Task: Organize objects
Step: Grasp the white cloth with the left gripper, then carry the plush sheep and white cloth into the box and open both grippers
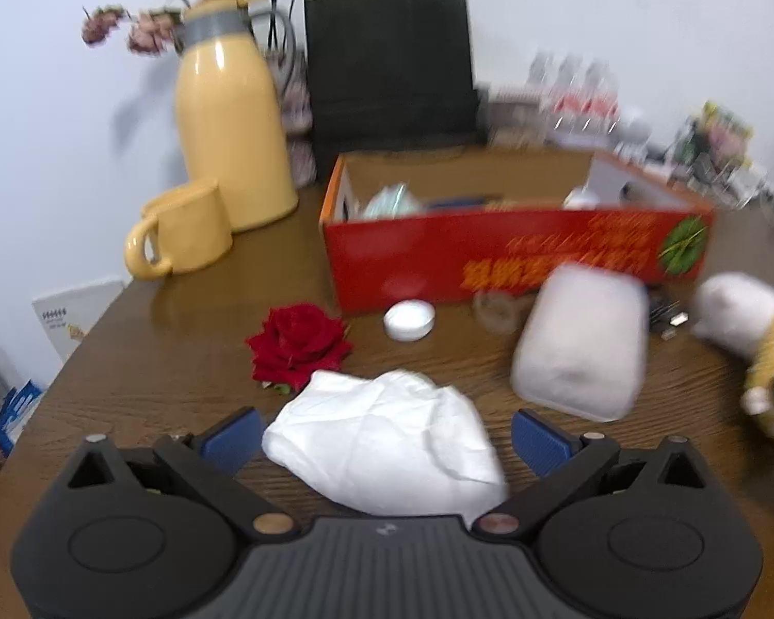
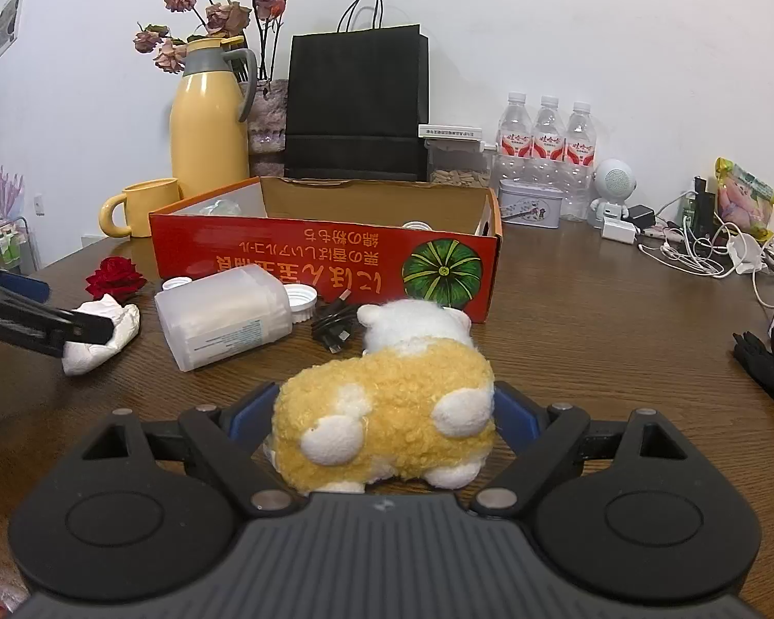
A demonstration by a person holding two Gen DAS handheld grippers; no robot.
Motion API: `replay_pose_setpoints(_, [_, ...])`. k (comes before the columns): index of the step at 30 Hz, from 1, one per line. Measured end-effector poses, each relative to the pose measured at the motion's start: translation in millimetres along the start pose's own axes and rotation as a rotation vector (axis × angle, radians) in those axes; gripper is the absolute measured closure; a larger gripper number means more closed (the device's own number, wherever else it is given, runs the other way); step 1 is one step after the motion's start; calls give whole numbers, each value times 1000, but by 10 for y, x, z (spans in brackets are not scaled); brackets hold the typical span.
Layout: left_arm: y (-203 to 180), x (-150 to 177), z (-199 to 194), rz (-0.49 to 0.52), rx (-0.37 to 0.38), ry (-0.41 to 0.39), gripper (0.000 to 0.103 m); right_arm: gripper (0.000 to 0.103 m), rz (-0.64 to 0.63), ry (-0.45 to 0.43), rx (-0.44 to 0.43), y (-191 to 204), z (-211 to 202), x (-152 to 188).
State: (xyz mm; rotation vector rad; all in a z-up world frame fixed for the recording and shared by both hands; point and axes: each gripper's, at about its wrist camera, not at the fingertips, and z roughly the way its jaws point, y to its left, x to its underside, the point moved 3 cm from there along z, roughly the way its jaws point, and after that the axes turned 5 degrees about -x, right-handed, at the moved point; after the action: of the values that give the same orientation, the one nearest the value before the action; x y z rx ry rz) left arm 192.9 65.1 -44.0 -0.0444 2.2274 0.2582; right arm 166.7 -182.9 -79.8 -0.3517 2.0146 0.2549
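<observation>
Barely started: our left gripper (image 1: pixel 387 436) gapes around the crumpled white tissue (image 1: pixel 387 438); right gripper (image 2: pixel 384 412) straddles the yellow-and-white plush toy (image 2: pixel 387 412), grip unclear; red cardboard box (image 2: pixel 325 258) mostly unfilled.

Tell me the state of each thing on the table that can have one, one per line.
Left gripper: open, crumpled tissue between its jaws.
Right gripper: jaws around the plush toy; contact unclear.
Red box: open-topped.
Plastic jar: on its side, lid off.
Jar lid: loose on the table.
Mug: upright.
Thermos: upright.
</observation>
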Motion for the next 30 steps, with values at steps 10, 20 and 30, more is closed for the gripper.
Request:
replay_pose_setpoints(10, [70,105,109,-78,61,38,13,15,-5,4,8,24,16,-7])
replay_pose_setpoints(20, [-20,227,-119,-75,66,-19,51,15,13,-10,8,19,-40,-6])
replay_pose_setpoints(30, [-63,243,-168,-70,77,-26,57,15,13,-19,7,38,-94,-10])
